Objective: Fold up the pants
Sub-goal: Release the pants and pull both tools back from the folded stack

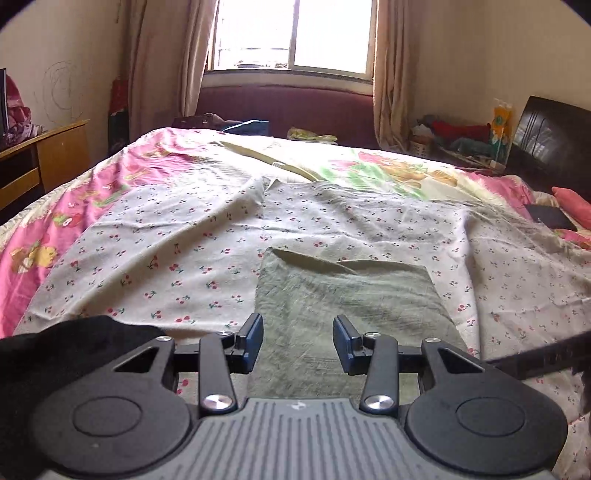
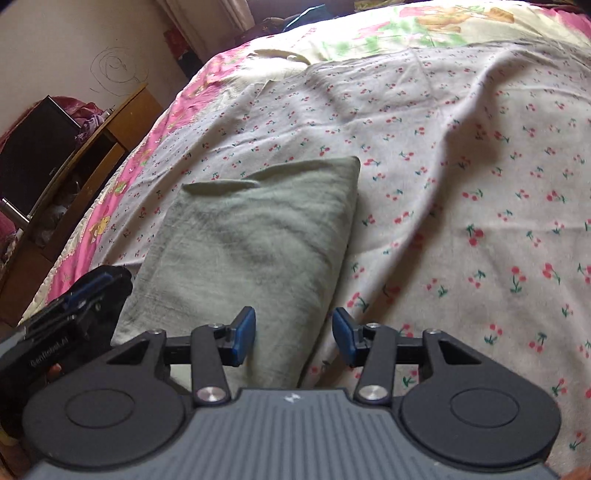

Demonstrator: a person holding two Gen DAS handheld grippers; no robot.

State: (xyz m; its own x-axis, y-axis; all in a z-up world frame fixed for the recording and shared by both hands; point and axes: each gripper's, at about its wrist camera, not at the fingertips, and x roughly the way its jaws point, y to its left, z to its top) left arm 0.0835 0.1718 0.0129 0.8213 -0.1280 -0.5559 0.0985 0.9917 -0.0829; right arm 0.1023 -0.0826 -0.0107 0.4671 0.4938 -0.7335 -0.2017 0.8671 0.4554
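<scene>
Green cloth, the folded pants (image 1: 343, 295), lies as a flat rectangle on the cherry-print sheet (image 1: 177, 236) in front of me, its near end cut off behind both of my tools. My left gripper (image 1: 298, 341) hangs over that near end with its 2 blue pads parted and nothing pinched between them. My right gripper (image 2: 293, 338) sits over the pants' right edge, jaws likewise apart and empty. In the right wrist view the left tool shows at the lower left, blurred, with pale lettering on its body that I cannot read for sure. A dark strap (image 1: 543, 356) crosses the right of the left view; I cannot tell what it belongs to. Beyond the sheet lie a pink cartoon quilt (image 1: 66, 206), a wooden desk (image 1: 55, 155), a bright window (image 1: 295, 33) and cluttered shelving by the far wall
</scene>
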